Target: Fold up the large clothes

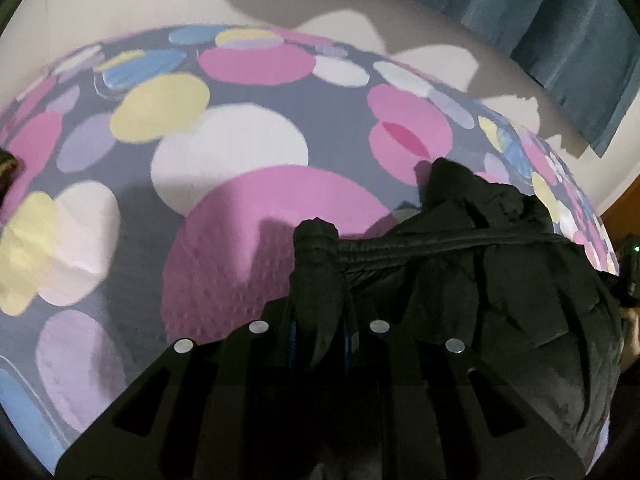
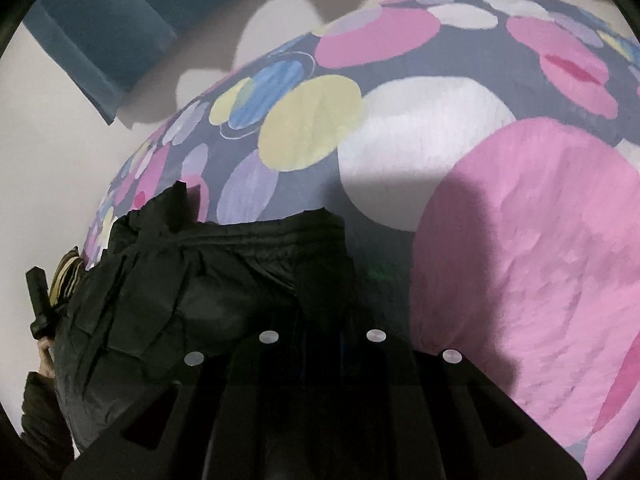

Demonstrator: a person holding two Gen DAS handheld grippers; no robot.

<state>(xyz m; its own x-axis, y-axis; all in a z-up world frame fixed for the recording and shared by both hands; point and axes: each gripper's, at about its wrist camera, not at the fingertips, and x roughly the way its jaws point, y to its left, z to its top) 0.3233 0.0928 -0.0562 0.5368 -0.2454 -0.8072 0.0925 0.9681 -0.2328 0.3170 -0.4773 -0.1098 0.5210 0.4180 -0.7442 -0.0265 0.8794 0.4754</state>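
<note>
The black jacket (image 1: 500,280) is held over the spotty bed cover (image 1: 248,128), 1 edge pinched tight in the left gripper (image 1: 320,320) and stretched toward 3 o'clock, where the right gripper (image 2: 320,332) is clamped on it.

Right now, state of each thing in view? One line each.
Black jacket: bunched, hanging between both grippers over the bed.
Left gripper: jaws shut on a fold of the jacket.
Right gripper: jaws shut on the jacket's edge.
Bedspread: spread flat, dotted pattern.
Curtain: hanging, drawn.
</note>
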